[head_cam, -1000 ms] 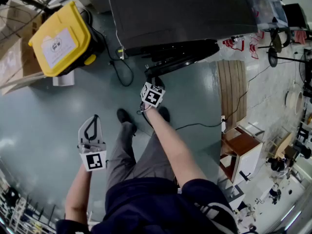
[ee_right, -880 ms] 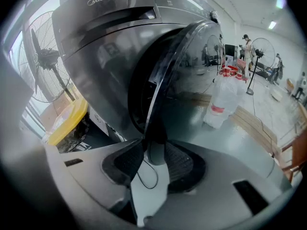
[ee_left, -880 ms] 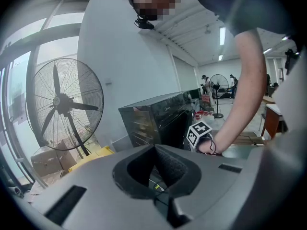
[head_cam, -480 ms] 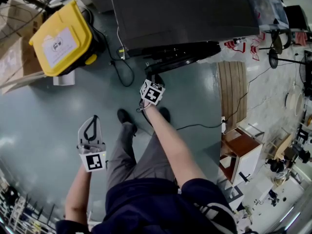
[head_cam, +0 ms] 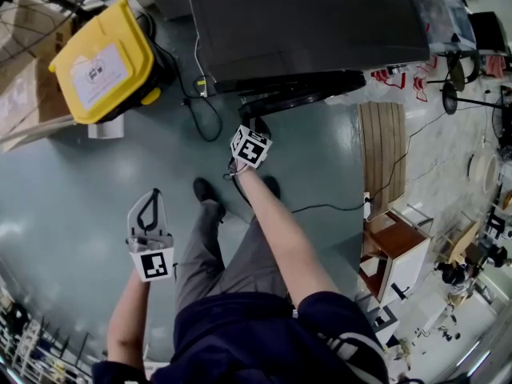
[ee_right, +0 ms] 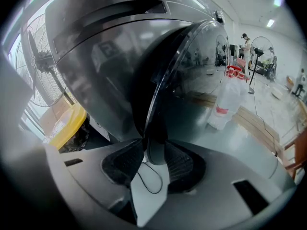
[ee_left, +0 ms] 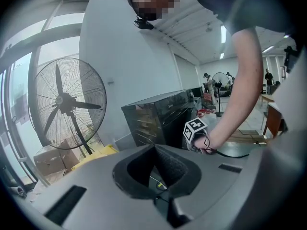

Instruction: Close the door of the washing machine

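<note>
The right gripper [ee_right: 154,150] was clamped on the rim of the door [ee_right: 192,71] of the washing machine [ee_right: 96,47], which stood ajar, angled off the drum opening. A slipping grip could leave it unlatched, and jaws left on the rim might get pinched. The left gripper [ee_left: 154,152] hung closed and empty.

Yel. bin [head_cam: 104,61] w/ label, wood pallet [head_cam: 382,154], big fan [ee_left: 67,102].

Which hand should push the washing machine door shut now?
Right. The right gripper has its jaws closed on the edge of the door, right up at the washing machine. The left gripper hangs over the floor, holding nothing, away from the door.
</note>
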`<move>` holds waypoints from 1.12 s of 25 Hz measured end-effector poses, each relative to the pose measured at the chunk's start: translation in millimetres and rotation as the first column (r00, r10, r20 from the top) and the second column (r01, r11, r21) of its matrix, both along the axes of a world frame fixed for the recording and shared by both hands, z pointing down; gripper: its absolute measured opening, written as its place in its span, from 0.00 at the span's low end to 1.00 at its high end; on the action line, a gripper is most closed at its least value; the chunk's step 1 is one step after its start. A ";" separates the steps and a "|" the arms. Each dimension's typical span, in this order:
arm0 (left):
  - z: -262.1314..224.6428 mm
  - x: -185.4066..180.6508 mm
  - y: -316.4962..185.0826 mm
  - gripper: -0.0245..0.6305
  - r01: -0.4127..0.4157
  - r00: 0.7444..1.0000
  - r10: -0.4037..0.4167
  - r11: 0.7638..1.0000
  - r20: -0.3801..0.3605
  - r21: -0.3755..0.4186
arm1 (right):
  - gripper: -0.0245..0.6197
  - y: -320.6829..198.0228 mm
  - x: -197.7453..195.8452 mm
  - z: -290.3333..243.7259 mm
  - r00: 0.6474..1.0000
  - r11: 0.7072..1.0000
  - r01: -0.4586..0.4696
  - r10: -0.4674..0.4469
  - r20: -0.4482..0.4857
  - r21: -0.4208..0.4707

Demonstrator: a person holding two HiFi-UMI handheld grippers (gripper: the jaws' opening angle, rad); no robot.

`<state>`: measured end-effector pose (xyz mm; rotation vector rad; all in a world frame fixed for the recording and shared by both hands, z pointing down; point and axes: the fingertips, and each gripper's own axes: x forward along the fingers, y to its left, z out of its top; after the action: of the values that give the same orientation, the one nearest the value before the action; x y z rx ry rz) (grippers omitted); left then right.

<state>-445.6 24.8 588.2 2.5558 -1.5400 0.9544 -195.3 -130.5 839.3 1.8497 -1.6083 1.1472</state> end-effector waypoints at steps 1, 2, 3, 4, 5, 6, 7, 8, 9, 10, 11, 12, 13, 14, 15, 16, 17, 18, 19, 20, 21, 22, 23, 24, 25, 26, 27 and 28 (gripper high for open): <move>0.4 -1.1 0.0 0.07 0.002 1.000 -0.002 1.000 0.001 -0.002 | 0.27 -0.6 -0.3 0.1 1.000 1.000 -0.001 0.001 -0.002 0.000; 0.8 -2.0 0.1 0.07 0.005 1.000 -0.004 1.000 0.000 -0.004 | 0.27 -1.2 -0.6 0.2 1.000 1.000 -0.001 0.001 -0.003 -0.001; 1.1 -2.4 0.2 0.07 0.006 1.000 -0.006 1.000 -0.001 -0.005 | 0.27 -1.7 -1.1 0.3 1.000 1.000 0.000 0.000 -0.003 -0.001; 1.2 -2.5 0.4 0.07 0.008 1.000 -0.008 1.000 -0.002 -0.004 | 0.27 -2.3 -1.5 0.9 1.000 1.000 0.001 -0.001 -0.002 -0.001; 1.0 -2.3 0.4 0.07 0.007 1.000 -0.007 1.000 -0.002 -0.003 | 0.27 -3.0 -1.7 1.2 1.000 1.000 0.001 -0.001 0.000 -0.001; 0.9 -2.1 0.4 0.07 0.006 1.000 -0.006 1.000 0.000 -0.001 | 0.27 -4.3 -2.2 0.8 1.000 1.000 0.001 -0.001 0.002 0.000; 0.8 -2.2 0.3 0.07 0.005 1.000 -0.005 1.000 0.002 0.000 | 0.27 -5.8 -2.9 0.0 1.000 1.000 0.001 -0.001 0.004 0.002; 1.1 -2.7 0.2 0.07 0.007 1.000 -0.007 1.000 0.002 0.000 | 0.27 -7.2 -3.7 -0.4 1.000 1.000 0.001 -0.001 0.005 0.003; 1.8 -3.5 0.0 0.07 0.010 1.000 -0.010 1.000 0.000 0.000 | 0.27 -8.7 -4.4 -0.5 1.000 1.000 0.001 -0.001 0.005 0.003; 2.6 -4.4 -0.1 0.07 0.013 1.000 -0.013 1.000 -0.002 -0.002 | 0.27 -9.9 -5.0 -0.5 1.000 1.000 0.001 -0.001 0.004 0.003; 3.3 -5.3 -0.3 0.07 0.015 1.000 -0.015 1.000 -0.004 -0.004 | 0.27 -10.9 -5.4 -0.4 1.000 1.000 0.001 -0.001 0.003 0.004; 3.5 -5.8 -0.6 0.07 0.014 1.000 -0.014 1.000 -0.004 -0.005 | 0.27 -11.6 -5.6 -0.5 1.000 1.000 0.000 0.000 0.002 0.006; 3.1 -6.0 -1.1 0.07 0.012 1.000 -0.012 1.000 -0.002 -0.003 | 0.27 -12.0 -5.5 -0.7 1.000 1.000 -0.001 0.001 0.001 0.008; 2.6 -6.3 -1.4 0.07 0.010 1.000 -0.010 1.000 0.000 0.000 | 0.27 -12.1 -5.4 -0.9 1.000 1.000 -0.003 0.003 0.001 0.011; 2.2 -6.7 -1.5 0.07 0.010 1.000 -0.010 1.000 0.002 0.001 | 0.27 -12.2 -5.2 -1.1 1.000 1.000 -0.004 0.004 0.001 0.012; 2.2 -7.4 -1.5 0.07 0.012 1.000 -0.012 1.000 0.003 0.000 | 0.27 -12.4 -5.3 -0.9 1.000 1.000 -0.005 0.005 0.001 0.013; 2.2 -8.2 -1.7 0.07 0.012 1.000 -0.012 1.000 0.004 0.000 | 0.27 -12.8 -5.7 -0.3 1.000 1.000 -0.004 0.004 0.002 0.012; 2.4 -8.8 -2.0 0.07 0.012 1.000 -0.012 1.000 0.005 0.000 | 0.27 -13.1 -6.1 0.8 1.000 1.000 -0.004 0.004 0.002 0.010; 2.7 -9.3 -2.2 0.07 0.011 1.000 -0.011 1.000 0.006 0.000 | 0.27 -13.7 -6.6 1.4 1.000 1.000 -0.005 0.005 0.001 0.008; 3.0 -9.4 -2.1 0.07 0.010 1.000 -0.010 1.000 0.007 0.000 | 0.27 -14.8 -7.1 0.9 1.000 1.000 -0.005 0.005 0.000 0.008; 3.0 -9.4 -1.9 0.07 0.008 1.000 -0.008 1.000 0.009 0.000 | 0.27 -16.3 -7.7 0.0 1.000 1.000 -0.005 0.005 0.001 0.009; 2.8 -9.5 -1.9 0.07 0.008 1.000 -0.008 1.000 0.009 0.000 | 0.27 -17.8 -8.1 -0.5 1.000 1.000 -0.005 0.005 0.002 0.011; 2.8 -10.0 -1.9 0.07 0.010 1.000 -0.010 1.000 0.007 0.000 | 0.27 -19.1 -8.5 -0.7 1.000 1.000 -0.006 0.006 0.003 0.012; 3.3 -10.9 -1.9 0.07 0.013 1.000 -0.013 1.000 0.005 -0.001 | 0.27 -20.3 -8.7 -0.7 1.000 1.000 -0.006 0.006 0.002 0.013; 4.1 -12.1 -2.0 0.07 0.016 1.000 -0.016 1.000 0.005 -0.003 | 0.27 -21.6 -8.7 -0.5 1.000 1.000 -0.006 0.006 -0.001 0.016; 4.7 -13.1 -2.4 0.07 0.017 1.000 -0.017 1.000 0.006 -0.004 | 0.27 -22.9 -8.8 -0.2 1.000 1.000 -0.005 0.005 -0.004 0.019; 5.1 -13.8 -2.9 0.07 0.018 1.000 -0.018 1.000 0.008 -0.004 | 0.28 -24.2 -9.5 -0.1 1.000 1.000 -0.003 0.003 -0.006 0.022; 5.5 -14.6 -3.2 0.07 0.019 1.000 -0.019 1.000 0.009 -0.005 | 0.28 -24.9 -10.5 -0.1 1.000 1.000 -0.001 0.001 -0.004 0.023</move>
<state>-460.2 21.6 593.7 2.5328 -1.5592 0.9682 -205.8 -155.4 839.1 1.8660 -1.6253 1.1294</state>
